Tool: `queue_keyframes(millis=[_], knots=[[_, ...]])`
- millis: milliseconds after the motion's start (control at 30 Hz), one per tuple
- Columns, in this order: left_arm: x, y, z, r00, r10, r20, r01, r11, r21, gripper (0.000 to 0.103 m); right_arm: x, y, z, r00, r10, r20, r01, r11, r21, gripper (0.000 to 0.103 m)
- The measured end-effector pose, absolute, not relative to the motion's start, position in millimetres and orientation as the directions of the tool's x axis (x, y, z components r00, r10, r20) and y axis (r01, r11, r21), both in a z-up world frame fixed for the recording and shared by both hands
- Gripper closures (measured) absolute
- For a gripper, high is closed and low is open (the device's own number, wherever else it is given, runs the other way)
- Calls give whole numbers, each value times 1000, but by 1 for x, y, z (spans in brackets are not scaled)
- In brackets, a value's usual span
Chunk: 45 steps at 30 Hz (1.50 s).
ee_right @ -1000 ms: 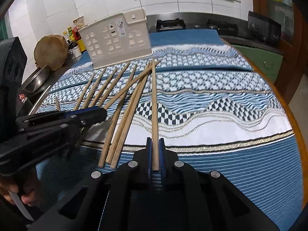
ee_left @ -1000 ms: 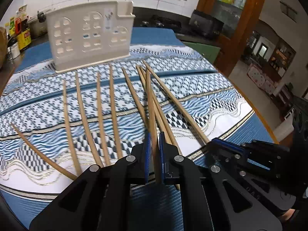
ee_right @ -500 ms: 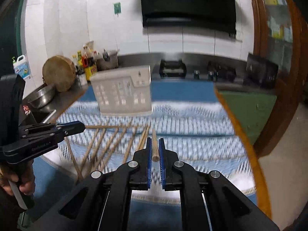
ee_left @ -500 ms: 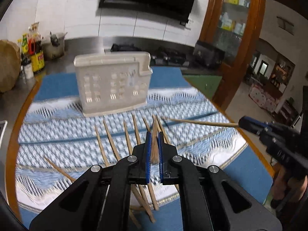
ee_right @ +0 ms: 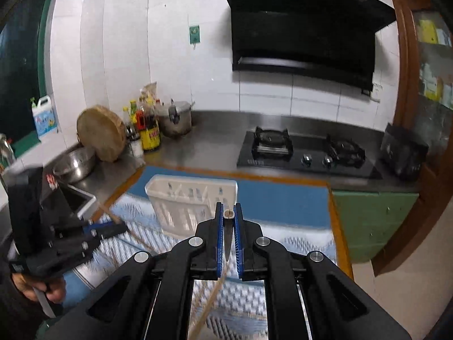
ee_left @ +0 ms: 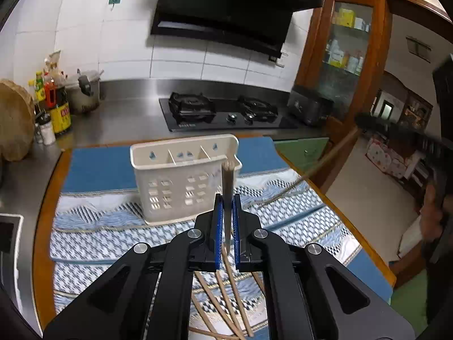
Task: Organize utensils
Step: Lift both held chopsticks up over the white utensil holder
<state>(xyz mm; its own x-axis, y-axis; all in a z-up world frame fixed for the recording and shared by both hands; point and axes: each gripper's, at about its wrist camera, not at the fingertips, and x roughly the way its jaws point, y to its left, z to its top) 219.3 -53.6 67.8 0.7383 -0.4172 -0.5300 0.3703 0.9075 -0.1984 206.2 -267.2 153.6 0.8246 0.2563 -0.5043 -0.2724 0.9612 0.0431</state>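
Both grippers [ee_left: 226, 201] [ee_right: 228, 209] lifted chopsticks [ee_left: 227, 181] off table — clamped.

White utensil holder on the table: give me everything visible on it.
The utensil holder is a cream, plastic-looking rectangular caddy, standing upright on the patterned blue-and-white cloth near the table's far edge. Its front wall has grids of small cutouts; the taller back wall has keyhole hanging slots. Thin dividers split the inside into three compartments, which look empty. Nothing touches it; the chopstick in the left gripper only overlaps it in view.

Both chopsticks [ee_left: 227, 181] lifted off table (holder [ee_left: 181, 178] nearer).
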Motion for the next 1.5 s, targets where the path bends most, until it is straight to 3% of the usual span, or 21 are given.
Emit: queue_keyframes(millis=[300,667,1200,1500], knots=[[228,-36,124,784,-412,-465,378,910,-169,98,260,-238,192,840,237,-488,-271,963,1,96],[254,-14,190,888,-313,-338,296,950,-104,98,315,-216,143,785,218,-580,-270,963,-3,96],[328,-13,136,859,-258,-442,219,966,-138,98,334,-211,104,750,212,-626,-283,959,-14,96],[328,-17,126,851,-230,-473,200,973,-113,93,311,-224,119,795,194,-574,-271,961,-51,63]])
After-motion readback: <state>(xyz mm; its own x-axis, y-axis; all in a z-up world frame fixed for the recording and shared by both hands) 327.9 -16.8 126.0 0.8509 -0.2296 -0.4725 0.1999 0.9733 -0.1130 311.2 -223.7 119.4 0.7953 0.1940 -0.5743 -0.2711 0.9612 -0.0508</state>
